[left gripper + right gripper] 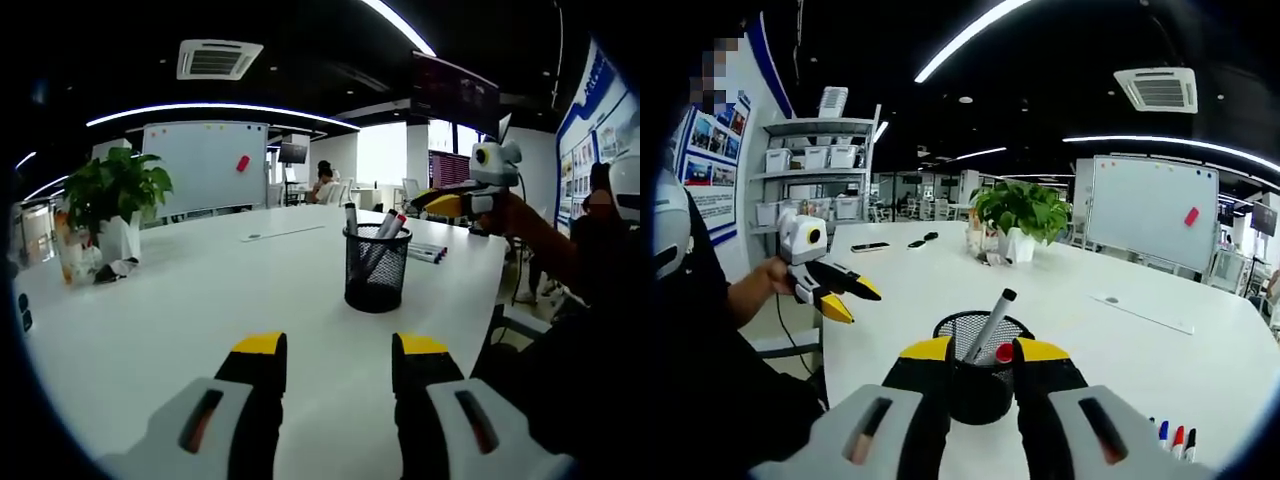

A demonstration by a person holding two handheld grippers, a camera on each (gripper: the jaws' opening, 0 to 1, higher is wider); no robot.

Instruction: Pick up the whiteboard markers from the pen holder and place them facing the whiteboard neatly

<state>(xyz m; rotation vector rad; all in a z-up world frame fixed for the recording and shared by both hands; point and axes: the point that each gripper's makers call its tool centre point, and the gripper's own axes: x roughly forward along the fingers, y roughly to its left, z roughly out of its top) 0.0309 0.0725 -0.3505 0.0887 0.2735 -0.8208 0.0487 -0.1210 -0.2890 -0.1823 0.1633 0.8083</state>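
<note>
A black mesh pen holder stands on the white table with a black-capped marker and a red-capped marker sticking out. My left gripper is open, low over the table, well short of the holder. My right gripper hovers just beyond the holder's rim. In the right gripper view the right gripper is open, and its jaws frame the pen holder, the black-capped marker and a red cap. Several markers lie in a row on the table. The whiteboard stands at the far end.
A potted plant stands on the table's left side. In the right gripper view the left gripper is held open at the left, with shelves behind it. The laid-out markers lie at the lower right. A person sits far back.
</note>
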